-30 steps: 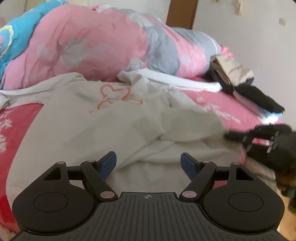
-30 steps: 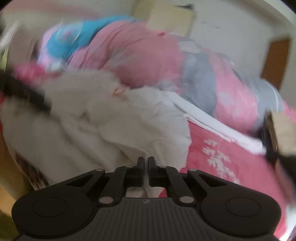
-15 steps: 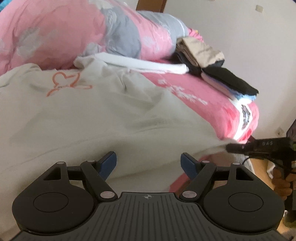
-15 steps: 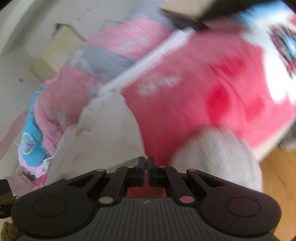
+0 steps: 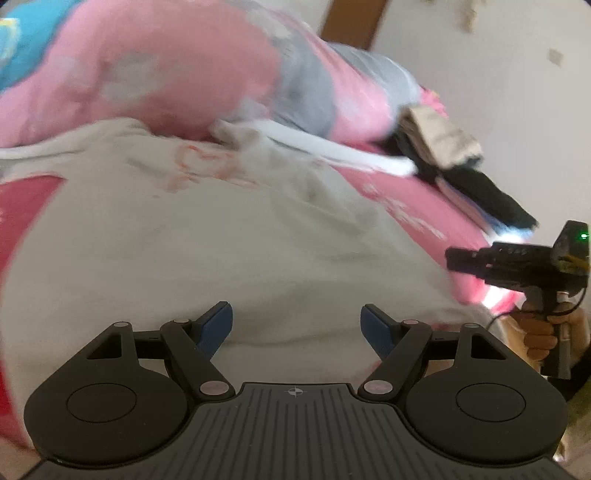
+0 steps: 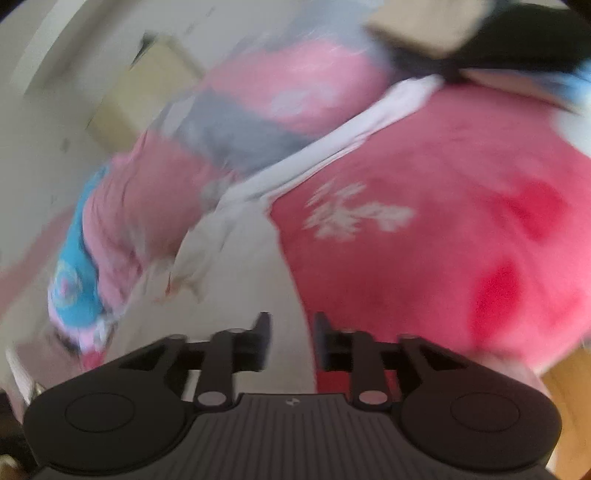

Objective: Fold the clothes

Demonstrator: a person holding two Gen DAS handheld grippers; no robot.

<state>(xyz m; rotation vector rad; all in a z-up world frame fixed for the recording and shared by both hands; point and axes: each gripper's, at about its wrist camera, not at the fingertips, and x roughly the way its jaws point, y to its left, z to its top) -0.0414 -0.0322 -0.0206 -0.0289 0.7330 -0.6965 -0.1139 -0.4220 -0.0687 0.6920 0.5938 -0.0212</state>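
Observation:
A cream garment point(image 5: 229, 243) with an orange heart outline point(image 5: 199, 162) lies spread across the pink bed. My left gripper point(image 5: 295, 325) hovers over its near edge, open, with nothing between the blue pads point(image 5: 218, 325). In the left wrist view my right gripper point(image 5: 480, 258) is off the garment's right corner, held by a hand point(image 5: 539, 332). The right wrist view is blurred. There my right gripper point(image 6: 291, 332) has its fingers parted above the garment's edge point(image 6: 240, 266) and the red sheet point(image 6: 443, 221), holding nothing.
A bunched pink and grey quilt point(image 5: 177, 74) fills the back of the bed. A white cloth strip point(image 5: 332, 147) lies along it. Folded clothes, tan point(image 5: 439, 140) on black point(image 5: 491, 199), are stacked at the right. The wall and a wooden door frame point(image 5: 354, 22) are behind.
My right gripper was shut on the garment's edge and pulled it rightward; its fingers have now parted and let the cloth go. The garment lies flatter. The left gripper stayed open.

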